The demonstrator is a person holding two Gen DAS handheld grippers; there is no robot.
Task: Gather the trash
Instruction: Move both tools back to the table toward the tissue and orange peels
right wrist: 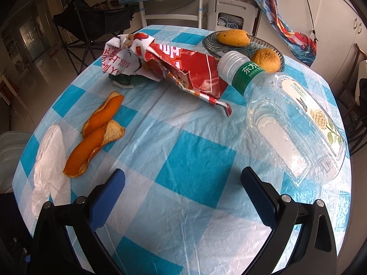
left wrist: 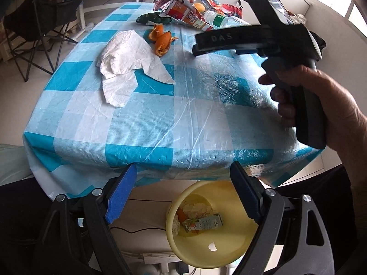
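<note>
On your tabletop (right wrist: 195, 160): peel (right wrist: 96, 133) at nine o'clock, bottle (right wrist: 286, 119) at two, wrapper (right wrist: 179, 68) at twelve.

Bright daylight from a window (left wrist: 357, 6) at far right, blown out to white. Glare streaks on the glossy plastic cloth (left wrist: 183, 114) over the bench. Soft shadows under the orange peel (right wrist: 96, 133). Strong fisheye bending and dark vignette at corners. Slightly blurred right gripper (left wrist: 199, 43).

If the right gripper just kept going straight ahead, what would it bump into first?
Probably the checkered tablecloth itself: the open right gripper tilts down at a bare patch. Skimming above it, it would likely meet the crumpled red wrapper next. The bottle and orange peel lie off to either side.
</note>
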